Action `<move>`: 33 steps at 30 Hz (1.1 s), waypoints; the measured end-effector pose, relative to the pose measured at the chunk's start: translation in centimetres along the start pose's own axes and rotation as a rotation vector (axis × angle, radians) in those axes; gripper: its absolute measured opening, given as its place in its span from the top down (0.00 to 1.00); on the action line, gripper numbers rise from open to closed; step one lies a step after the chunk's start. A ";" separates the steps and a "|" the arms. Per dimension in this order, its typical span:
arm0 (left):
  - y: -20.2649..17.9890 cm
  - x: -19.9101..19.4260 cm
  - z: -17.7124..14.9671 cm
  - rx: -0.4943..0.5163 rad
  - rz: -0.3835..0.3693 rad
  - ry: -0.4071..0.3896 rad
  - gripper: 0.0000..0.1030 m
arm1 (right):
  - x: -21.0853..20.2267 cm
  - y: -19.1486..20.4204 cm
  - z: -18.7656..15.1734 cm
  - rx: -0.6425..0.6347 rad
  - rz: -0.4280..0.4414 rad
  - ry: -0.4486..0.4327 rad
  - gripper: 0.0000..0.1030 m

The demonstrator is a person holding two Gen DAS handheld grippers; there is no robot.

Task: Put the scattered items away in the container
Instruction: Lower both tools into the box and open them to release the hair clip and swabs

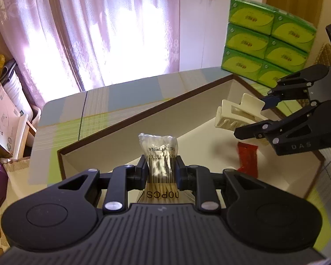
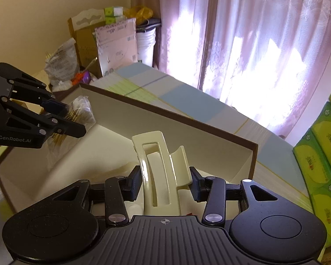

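At far left, beyond the desk (image 1: 103,101), cardboard cartons (image 1: 2,114) stood below the pink curtain (image 1: 88,33). My left claw (image 1: 161,170) was pinching a clear bag of cotton swabs (image 1: 160,154), its two fingers pressed against the bag's barcoded sides; the knotted top of the bag pointed forward over the near left corner of the container (image 1: 130,123), a shallow cream box with a dark brown rim that rested on the striped green-and-blue desk cover. In the right wrist view the same left claw (image 2: 66,119) appeared from the side at the left edge, holding the bag of cotton swabs (image 2: 81,110) above the container's (image 2: 187,130) interior, not touching its floor. Further right, on the container floor, lay a red packet (image 1: 248,161), partly hidden below the other tool. My right claw (image 2: 165,181) was pinching a cream hair clip (image 2: 158,165), one finger on each flank of the clip, which stood roughly upright between them. From the left wrist view the right claw (image 1: 253,117) held the hair clip (image 1: 236,112) over the right part of the container, clear of the floor. At far right, a stack of green tissue packs (image 1: 267,42) stood on the desk just behind the container's far corner.
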State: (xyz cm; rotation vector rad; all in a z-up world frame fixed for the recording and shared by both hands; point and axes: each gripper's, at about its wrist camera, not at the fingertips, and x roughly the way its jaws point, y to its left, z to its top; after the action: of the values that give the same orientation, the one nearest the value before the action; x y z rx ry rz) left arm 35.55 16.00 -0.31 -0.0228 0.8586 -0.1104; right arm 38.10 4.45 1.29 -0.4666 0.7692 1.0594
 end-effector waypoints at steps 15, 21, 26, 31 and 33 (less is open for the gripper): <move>1.9 9.3 -0.7 -0.097 0.030 0.175 0.80 | 7.6 -1.2 0.3 -0.012 0.006 0.153 0.55; 1.8 11.2 -0.7 -0.072 0.043 0.199 0.74 | 8.5 -1.5 0.2 0.000 0.010 0.189 0.55; 1.8 11.1 -0.7 -0.061 0.059 0.192 0.62 | 8.6 -2.0 -0.1 0.008 0.013 0.202 0.55; 1.6 11.0 -0.6 -0.047 0.064 0.189 0.60 | 8.9 -2.2 -0.3 0.013 0.012 0.231 0.54; 1.4 11.0 -0.4 -0.048 0.058 0.192 0.59 | 9.3 -1.7 0.2 0.007 0.009 0.237 0.54</move>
State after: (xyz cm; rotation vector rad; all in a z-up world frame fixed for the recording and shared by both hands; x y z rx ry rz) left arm 42.48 16.27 -8.96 -0.0331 1.0529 -0.0377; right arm 42.18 9.39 -5.65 -0.5898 0.9848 1.0205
